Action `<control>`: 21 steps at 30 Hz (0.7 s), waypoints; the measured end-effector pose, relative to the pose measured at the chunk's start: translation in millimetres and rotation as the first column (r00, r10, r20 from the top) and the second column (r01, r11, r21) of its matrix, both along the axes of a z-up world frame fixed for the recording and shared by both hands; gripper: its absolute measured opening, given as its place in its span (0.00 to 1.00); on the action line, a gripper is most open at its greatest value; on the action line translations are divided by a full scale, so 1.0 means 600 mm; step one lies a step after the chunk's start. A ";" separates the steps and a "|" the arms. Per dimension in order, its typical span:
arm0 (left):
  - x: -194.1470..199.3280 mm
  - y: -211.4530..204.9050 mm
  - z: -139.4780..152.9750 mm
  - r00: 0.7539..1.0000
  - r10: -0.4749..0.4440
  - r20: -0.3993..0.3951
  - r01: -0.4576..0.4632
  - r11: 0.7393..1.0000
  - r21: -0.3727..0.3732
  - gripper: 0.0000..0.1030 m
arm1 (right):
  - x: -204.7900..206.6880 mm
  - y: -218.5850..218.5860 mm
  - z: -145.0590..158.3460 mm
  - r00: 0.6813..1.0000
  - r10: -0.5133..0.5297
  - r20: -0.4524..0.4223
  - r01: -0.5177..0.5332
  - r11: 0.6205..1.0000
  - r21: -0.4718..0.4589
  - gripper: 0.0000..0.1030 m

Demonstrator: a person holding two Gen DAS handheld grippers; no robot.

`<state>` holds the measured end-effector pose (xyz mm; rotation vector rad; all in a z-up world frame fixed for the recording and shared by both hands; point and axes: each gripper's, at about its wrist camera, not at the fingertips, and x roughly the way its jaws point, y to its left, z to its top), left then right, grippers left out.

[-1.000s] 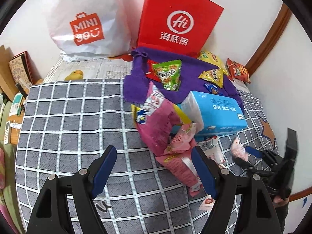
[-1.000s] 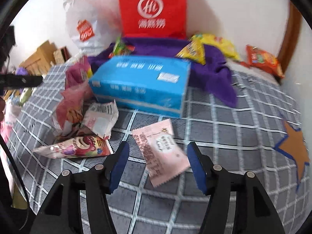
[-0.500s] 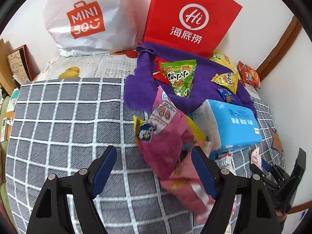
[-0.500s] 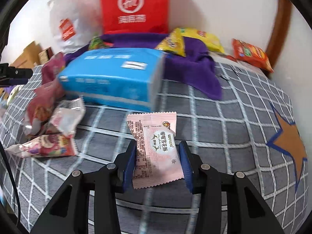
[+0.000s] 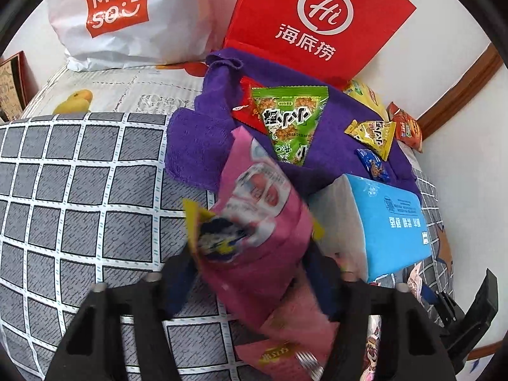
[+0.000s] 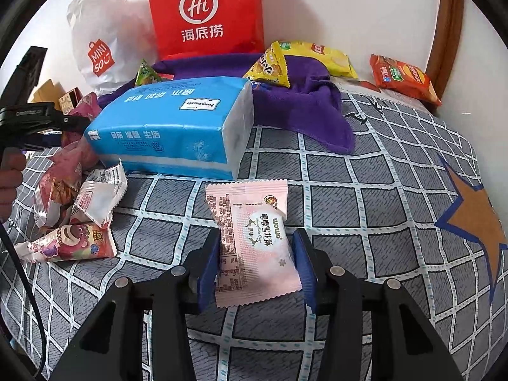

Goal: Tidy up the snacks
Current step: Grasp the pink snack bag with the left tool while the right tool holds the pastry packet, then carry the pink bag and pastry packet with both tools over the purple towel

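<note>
**Two packets in the grippers, most snacks still loose on the bed**

Progress. Early stage, by my judgement. The right gripper (image 6: 255,266) is clamped on a pale pink snack packet (image 6: 254,241), both pads against its sides, low over the checked bedcover (image 6: 365,190). The left gripper (image 5: 247,273) has just been closing around a magenta snack bag (image 5: 254,238); the bag sits between its jaws.

Outstanding. A green triangular packet (image 5: 289,120), a yellow triangular packet (image 5: 374,133) and a small blue packet (image 5: 373,163) lie on the purple towel (image 5: 197,146). An orange packet (image 6: 403,79) lies near the wall. A white wrapper (image 6: 98,193) and a strawberry-bear packet (image 6: 73,241) lie beside the blue tissue pack (image 6: 165,130). No sorted group or chosen container is evident; the red paper bag (image 5: 317,19) and the white shopping bag (image 5: 127,16) stand at the back.

Not determinable. The magenta bag is motion-blurred, its print is unreadable, and it covers the left pads, so whether they grip it firmly cannot be told. Bag contents unseen.
</note>
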<state>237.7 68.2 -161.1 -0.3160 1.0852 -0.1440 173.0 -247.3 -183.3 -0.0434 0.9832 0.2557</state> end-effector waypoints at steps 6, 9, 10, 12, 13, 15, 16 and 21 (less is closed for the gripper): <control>-0.015 0.008 0.013 1.000 -0.003 0.020 0.003 1.000 -0.010 0.50 | 0.001 0.000 0.000 1.000 0.001 0.001 -0.001 1.000 -0.002 0.45; -0.026 0.015 0.020 0.999 0.005 0.036 -0.005 1.000 -0.014 0.50 | 0.001 0.000 0.000 1.000 0.001 0.002 -0.001 1.000 -0.002 0.45; -0.030 0.019 0.024 0.999 0.008 0.040 -0.007 1.000 -0.015 0.50 | 0.001 0.000 0.000 1.000 0.000 0.002 0.000 1.000 -0.002 0.44; -0.040 0.025 0.033 0.999 0.014 0.051 -0.014 1.000 -0.016 0.50 | 0.000 0.000 0.000 1.000 -0.001 0.004 0.001 1.000 -0.003 0.44; -0.043 0.028 0.037 0.998 0.015 0.057 -0.014 1.000 -0.016 0.50 | 0.000 0.000 0.001 1.000 0.000 0.006 0.000 1.000 -0.007 0.44; -0.052 0.035 0.049 0.997 0.019 0.075 -0.018 1.000 -0.011 0.50 | -0.002 0.004 0.002 1.000 0.002 0.012 -0.002 1.000 -0.018 0.43; -0.057 0.038 0.055 0.996 0.021 0.084 -0.020 1.000 -0.007 0.50 | -0.003 0.004 0.003 1.000 0.003 0.014 -0.003 1.000 -0.022 0.42; -0.082 0.041 0.081 0.994 0.003 0.110 -0.004 1.000 0.002 0.50 | -0.007 0.000 0.016 1.000 -0.010 0.012 0.010 1.000 0.030 0.39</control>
